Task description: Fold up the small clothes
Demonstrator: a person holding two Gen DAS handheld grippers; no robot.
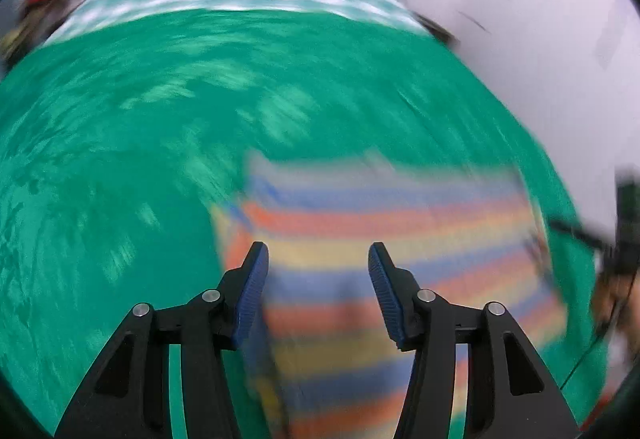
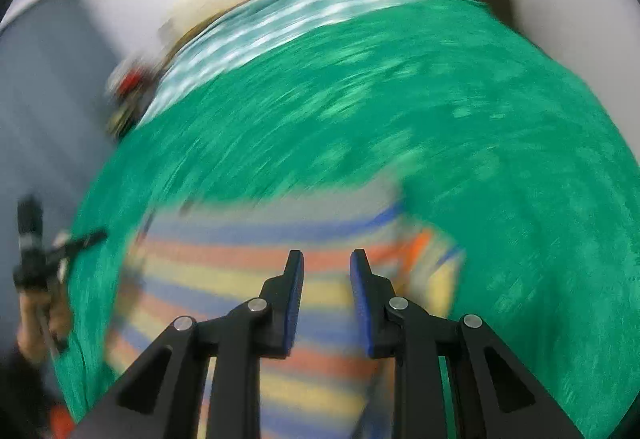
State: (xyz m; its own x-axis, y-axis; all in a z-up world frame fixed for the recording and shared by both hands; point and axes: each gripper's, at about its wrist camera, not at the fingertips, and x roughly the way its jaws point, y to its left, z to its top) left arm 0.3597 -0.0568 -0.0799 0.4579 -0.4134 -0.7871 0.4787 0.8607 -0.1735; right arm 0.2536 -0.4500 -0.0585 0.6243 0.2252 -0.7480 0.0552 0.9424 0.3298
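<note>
right wrist alone shows a hand (image 2: pixel 40 319) beside the striped garment (image 2: pixel 240 279)

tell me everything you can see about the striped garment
The striped garment is small, soft-looking cloth banded across in blue, orange and pale yellow, with a grey strip at its far edge. It lies spread on the green cloth, below both open grippers. Motion blur hides seams and shape details, and whether anything touches it cannot be told.
</note>
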